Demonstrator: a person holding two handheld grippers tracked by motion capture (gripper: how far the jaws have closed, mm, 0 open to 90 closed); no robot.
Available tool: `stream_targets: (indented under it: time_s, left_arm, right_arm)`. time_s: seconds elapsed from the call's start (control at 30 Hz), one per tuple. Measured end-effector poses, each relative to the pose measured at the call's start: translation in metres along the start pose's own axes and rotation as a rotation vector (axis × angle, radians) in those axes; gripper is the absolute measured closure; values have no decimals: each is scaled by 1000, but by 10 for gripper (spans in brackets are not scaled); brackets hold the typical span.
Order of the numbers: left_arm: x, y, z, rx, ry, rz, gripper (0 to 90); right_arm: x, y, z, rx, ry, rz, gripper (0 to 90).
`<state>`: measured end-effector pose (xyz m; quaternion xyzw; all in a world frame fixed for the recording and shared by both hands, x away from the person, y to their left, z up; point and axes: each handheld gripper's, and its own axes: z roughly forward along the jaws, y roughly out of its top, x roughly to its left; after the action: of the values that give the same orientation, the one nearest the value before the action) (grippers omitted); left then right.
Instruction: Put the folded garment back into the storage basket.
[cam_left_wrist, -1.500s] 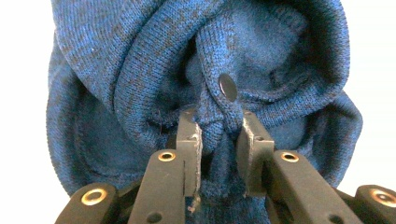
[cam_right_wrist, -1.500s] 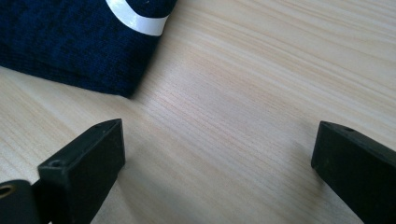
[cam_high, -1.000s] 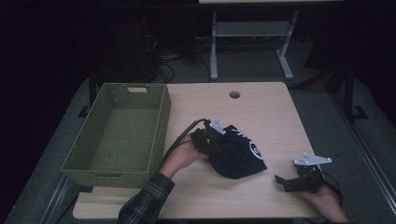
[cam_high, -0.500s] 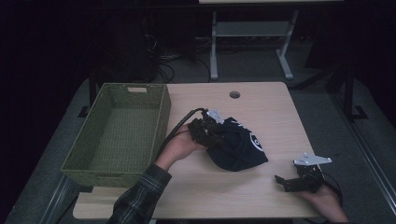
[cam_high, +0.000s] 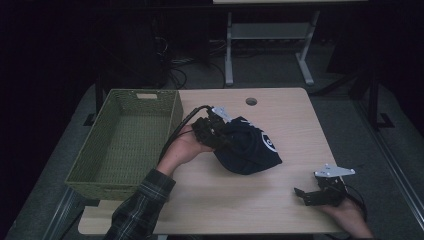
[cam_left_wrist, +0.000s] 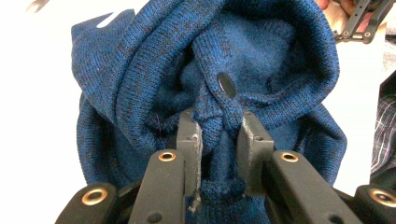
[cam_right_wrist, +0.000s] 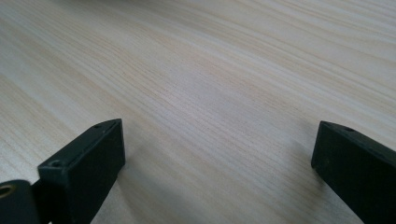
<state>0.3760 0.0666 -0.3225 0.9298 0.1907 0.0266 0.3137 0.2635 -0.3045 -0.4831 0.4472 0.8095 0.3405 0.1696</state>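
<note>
Left gripper view shows the left gripper pinching a fold of the blue knit garment, apparently a button above; high view has it mid-table, right gripper spread.

A pale wooden table with a round cable hole near its far edge stands on grey floor in a dim room, a white metal frame beyond it
</note>
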Motion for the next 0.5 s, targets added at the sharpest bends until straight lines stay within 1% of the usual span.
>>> stream_targets:
  time_s: [0.1, 0.17, 0.33, 0.4, 0.5]
  left_arm:
    - [3, -1, -8, -11, 10, -12, 731]
    - [5, -2, -14, -4, 19, -9, 731]
    - [9, -6, -25, -3, 40, -23, 731]
    - [11, -8, -32, -11, 50, -34, 731]
    - [14, -12, -39, -20, 60, -41, 731]
  right_arm:
    - [0, 0, 0, -1, 0, -1, 24]
    - [0, 0, 0, 0, 0, -1, 24]
    - [0, 0, 0, -1, 0, -1, 24]
    - [0, 0, 0, -1, 0, -1, 24]
    - [0, 0, 0, 0, 0, 0, 24]
